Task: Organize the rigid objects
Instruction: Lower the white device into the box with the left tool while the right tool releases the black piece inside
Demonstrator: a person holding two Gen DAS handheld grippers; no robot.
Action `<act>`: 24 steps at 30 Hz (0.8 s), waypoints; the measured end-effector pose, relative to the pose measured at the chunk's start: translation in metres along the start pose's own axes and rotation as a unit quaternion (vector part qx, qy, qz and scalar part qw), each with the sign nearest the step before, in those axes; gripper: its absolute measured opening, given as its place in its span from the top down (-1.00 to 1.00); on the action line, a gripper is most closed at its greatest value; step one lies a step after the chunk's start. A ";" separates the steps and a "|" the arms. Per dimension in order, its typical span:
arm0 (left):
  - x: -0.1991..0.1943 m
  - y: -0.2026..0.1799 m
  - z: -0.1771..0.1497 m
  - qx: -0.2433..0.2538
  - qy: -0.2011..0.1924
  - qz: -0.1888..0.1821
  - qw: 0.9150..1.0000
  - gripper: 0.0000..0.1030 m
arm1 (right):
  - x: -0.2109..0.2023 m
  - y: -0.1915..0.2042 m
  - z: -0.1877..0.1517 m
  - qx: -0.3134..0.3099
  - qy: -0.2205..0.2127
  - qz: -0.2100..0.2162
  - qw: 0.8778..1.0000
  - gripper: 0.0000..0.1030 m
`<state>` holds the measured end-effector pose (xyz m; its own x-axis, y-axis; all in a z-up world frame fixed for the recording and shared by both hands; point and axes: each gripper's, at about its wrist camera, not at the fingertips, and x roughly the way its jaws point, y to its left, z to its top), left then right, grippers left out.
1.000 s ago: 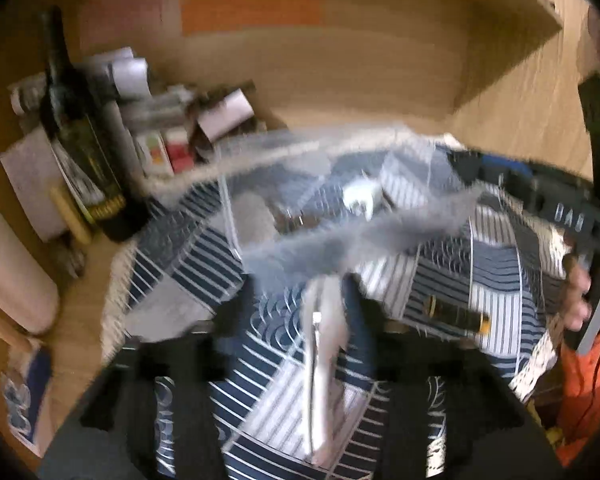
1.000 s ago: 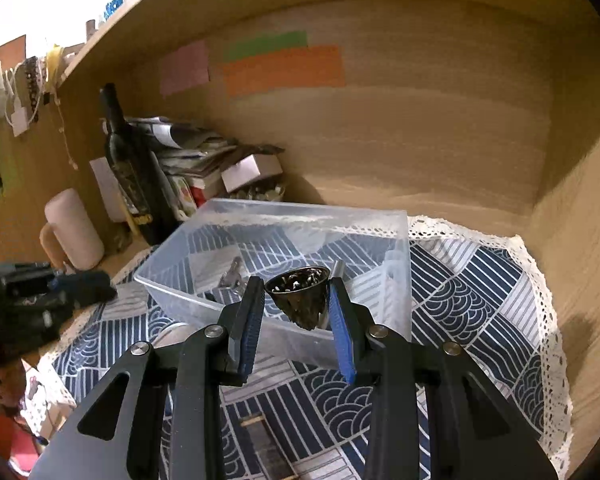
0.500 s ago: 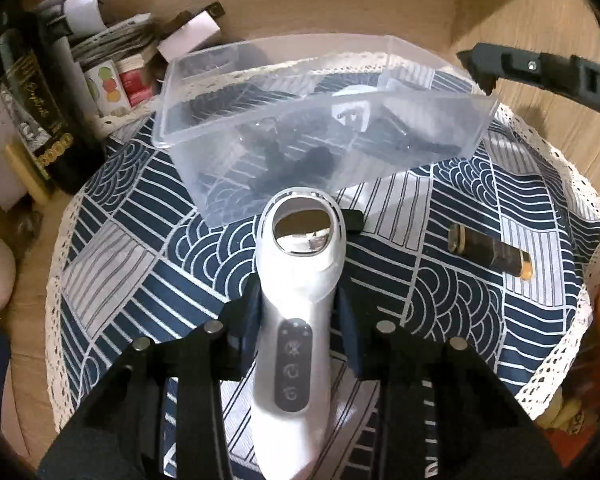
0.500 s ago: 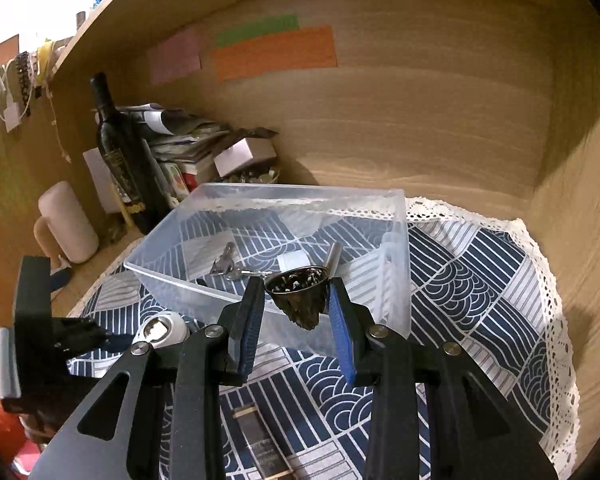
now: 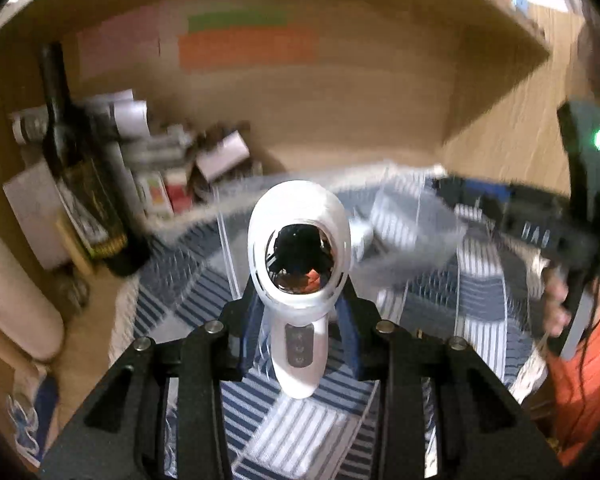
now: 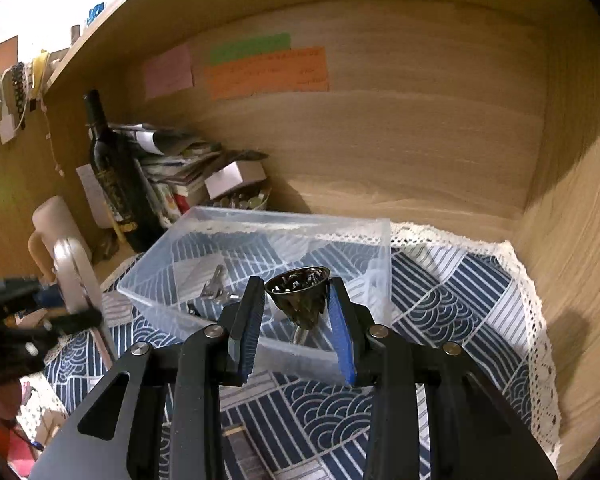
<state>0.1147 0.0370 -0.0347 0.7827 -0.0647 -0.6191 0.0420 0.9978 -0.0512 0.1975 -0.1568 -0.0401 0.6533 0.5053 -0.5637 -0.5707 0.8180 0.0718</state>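
My left gripper is shut on a white handheld device with a round mirrored head and buttons on its handle, held up in front of the clear plastic bin. My right gripper is shut on a small dark metal cup, held just above the near wall of the same bin. The bin holds a metal clip and a small white item. The left gripper with the white device shows at the left of the right wrist view.
A blue patterned cloth with a lace edge covers the desk. A dark wine bottle, stacked papers and boxes and a pale cup stand at the back left. A small dark tube lies on the cloth. Wooden walls close the back and right.
My left gripper has lifted the white device off the cloth and tilted up toward the bin. My right gripper has stayed over the bin's near wall with the cup.
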 end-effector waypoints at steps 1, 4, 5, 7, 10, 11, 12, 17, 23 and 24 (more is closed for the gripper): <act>-0.002 0.001 0.007 0.000 -0.008 0.001 1.000 0.32 | 0.001 0.000 0.002 -0.002 -0.001 -0.003 1.000 0.42; -0.006 0.005 0.030 -0.002 -0.027 0.005 1.000 0.32 | 0.004 0.001 0.008 -0.004 -0.003 -0.003 1.000 0.42; -0.007 0.006 0.037 -0.002 -0.034 0.007 0.999 0.32 | 0.004 0.001 0.010 -0.005 -0.004 -0.003 1.000 0.42; -0.006 0.007 0.046 0.001 -0.044 0.013 0.999 0.32 | 0.006 0.002 0.014 -0.008 -0.006 -0.002 1.000 0.42; 0.000 0.008 0.058 0.007 -0.055 0.023 0.998 0.32 | 0.012 0.004 0.018 -0.013 -0.004 -0.002 1.000 0.42; 0.005 0.008 0.061 0.009 -0.056 0.027 0.998 0.32 | 0.015 0.004 0.019 -0.014 -0.002 -0.003 1.000 0.42; 0.012 0.009 0.062 0.011 -0.055 0.030 0.998 0.32 | 0.019 0.005 0.019 -0.015 0.001 -0.003 1.000 0.42; 0.058 0.004 0.061 0.033 -0.022 0.040 0.998 0.32 | 0.044 0.007 0.017 -0.018 0.030 -0.005 0.999 0.42; 0.106 -0.007 0.048 0.061 0.031 0.034 0.997 0.32 | 0.076 0.000 0.005 -0.019 0.080 -0.028 0.996 0.42; 0.112 -0.010 0.046 0.067 0.035 0.039 0.996 0.32 | 0.079 -0.001 0.004 -0.018 0.085 -0.030 0.996 0.42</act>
<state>0.2300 0.0201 -0.0675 0.7418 0.0172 -0.6703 0.0685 0.9925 0.1013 0.2516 -0.1168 -0.0817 0.5952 0.3986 -0.6977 -0.5523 0.8336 0.0051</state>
